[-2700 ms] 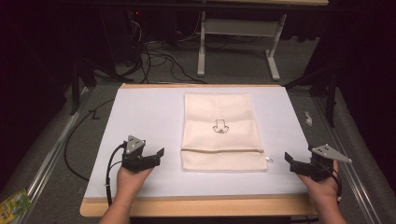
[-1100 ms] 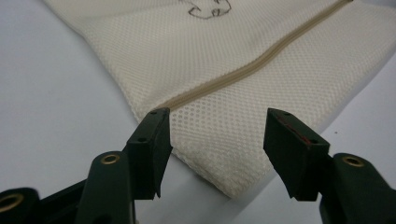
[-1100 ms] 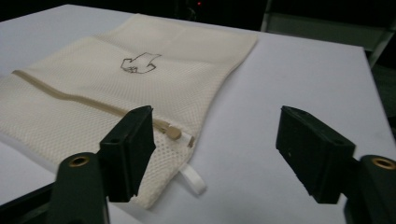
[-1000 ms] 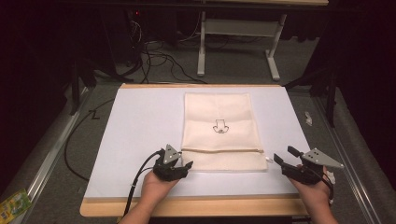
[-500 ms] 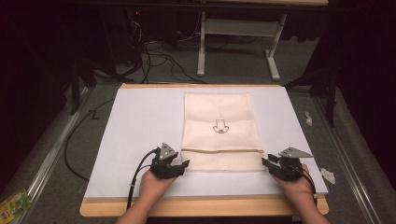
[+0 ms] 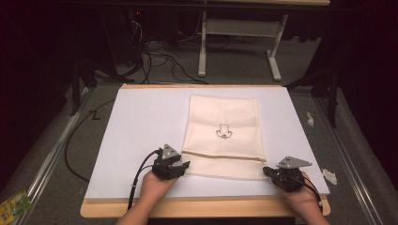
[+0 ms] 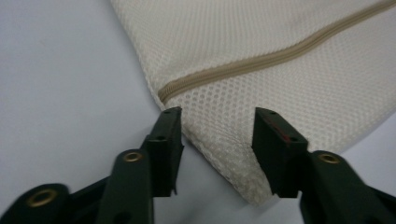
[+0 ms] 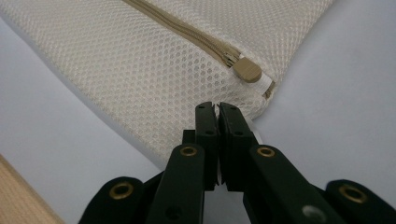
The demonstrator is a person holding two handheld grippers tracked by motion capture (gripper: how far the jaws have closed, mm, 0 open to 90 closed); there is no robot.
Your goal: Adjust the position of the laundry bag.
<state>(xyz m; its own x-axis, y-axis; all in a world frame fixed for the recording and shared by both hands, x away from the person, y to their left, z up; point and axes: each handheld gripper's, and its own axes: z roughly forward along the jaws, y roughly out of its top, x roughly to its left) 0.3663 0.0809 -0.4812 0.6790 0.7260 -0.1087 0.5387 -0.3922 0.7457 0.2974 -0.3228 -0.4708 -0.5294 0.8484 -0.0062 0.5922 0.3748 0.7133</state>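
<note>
Wooden table [image 6: 206, 210], near edge bare, topped with white sheet [image 6: 141, 126]. Cream mesh bag [image 6: 224, 136] flat on sheet, right of centre, long side running away from person; small dark line drawing [image 6: 223, 131] near its middle. Tan zipper [image 6: 220, 155] crossing bag's width near the close end; tan pull tab [image 8: 247, 70] at bag's right edge.

Left gripper [image 6: 184, 165] at bag's near left corner, held in left hand [image 6: 157, 185]. Jaws spread apart, straddling corner of mesh; zipper end just beyond tips. No grip on fabric.

Right gripper [image 6: 266, 171] at bag's near right corner, held in right hand [image 6: 300, 199]. Jaws pressed together, only a hairline between them; tips right at mesh edge just below pull tab. Whether fabric is pinched: cannot tell.

Floor beyond table: tangled cables [image 6: 157, 51], white frame legs [image 6: 202, 47]. Paper scraps [image 6: 330, 176] right of table.
</note>
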